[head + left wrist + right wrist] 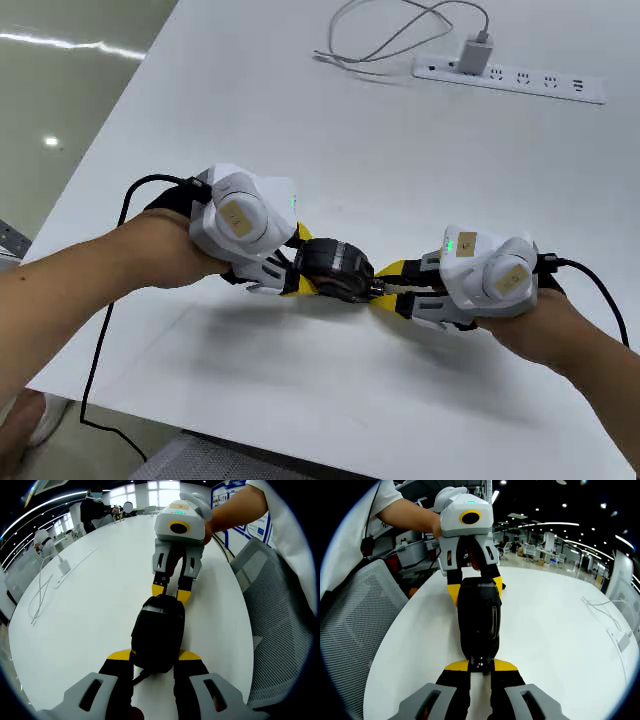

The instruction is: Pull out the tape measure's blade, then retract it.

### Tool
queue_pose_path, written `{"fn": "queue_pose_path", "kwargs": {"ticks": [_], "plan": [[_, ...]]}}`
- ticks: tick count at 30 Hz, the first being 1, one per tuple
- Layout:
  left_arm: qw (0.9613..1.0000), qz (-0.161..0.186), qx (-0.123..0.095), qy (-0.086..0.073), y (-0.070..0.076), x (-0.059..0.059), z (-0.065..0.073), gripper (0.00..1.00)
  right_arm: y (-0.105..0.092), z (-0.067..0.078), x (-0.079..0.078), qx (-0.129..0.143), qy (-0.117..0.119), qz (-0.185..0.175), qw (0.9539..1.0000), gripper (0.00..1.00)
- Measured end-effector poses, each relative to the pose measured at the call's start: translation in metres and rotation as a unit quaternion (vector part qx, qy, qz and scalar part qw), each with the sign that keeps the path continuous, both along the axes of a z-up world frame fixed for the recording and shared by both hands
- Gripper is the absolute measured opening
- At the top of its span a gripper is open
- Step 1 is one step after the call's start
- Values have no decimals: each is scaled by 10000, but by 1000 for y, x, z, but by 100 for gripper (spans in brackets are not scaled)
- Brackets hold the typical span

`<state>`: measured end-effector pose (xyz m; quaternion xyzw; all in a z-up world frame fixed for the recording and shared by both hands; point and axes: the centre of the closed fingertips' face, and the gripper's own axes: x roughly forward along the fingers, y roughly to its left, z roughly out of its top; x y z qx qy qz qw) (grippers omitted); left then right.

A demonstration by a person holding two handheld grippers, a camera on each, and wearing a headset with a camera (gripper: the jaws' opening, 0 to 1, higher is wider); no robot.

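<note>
The tape measure [335,268] lies between the left tongs [155,655], clamped on its case [157,627], and the right tongs [481,667], pinched narrow on its blade tip [481,661]; the right should draw straight back, case held steady.

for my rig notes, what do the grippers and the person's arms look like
The left gripper and right gripper have rounded white housings with tan square stickers, a green light, and black jaws tipped yellow. A black cable trails from each. The person wears a white short sleeve.
</note>
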<state>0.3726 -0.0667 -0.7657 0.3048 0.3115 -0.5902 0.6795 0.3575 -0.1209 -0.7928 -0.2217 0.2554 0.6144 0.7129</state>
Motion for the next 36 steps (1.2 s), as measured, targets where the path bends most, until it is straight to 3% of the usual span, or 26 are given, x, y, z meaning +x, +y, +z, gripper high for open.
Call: {"fn": "queue_pose_path", "kwargs": {"ticks": [19, 36], "plan": [[9999, 48, -88, 29, 1, 1, 0, 25, 0, 1, 2, -133, -46, -157, 9998, 10], [10000, 16, -97, -9, 0, 2, 0, 25, -3, -1, 3, -169, -88, -82, 9998, 9]]}}
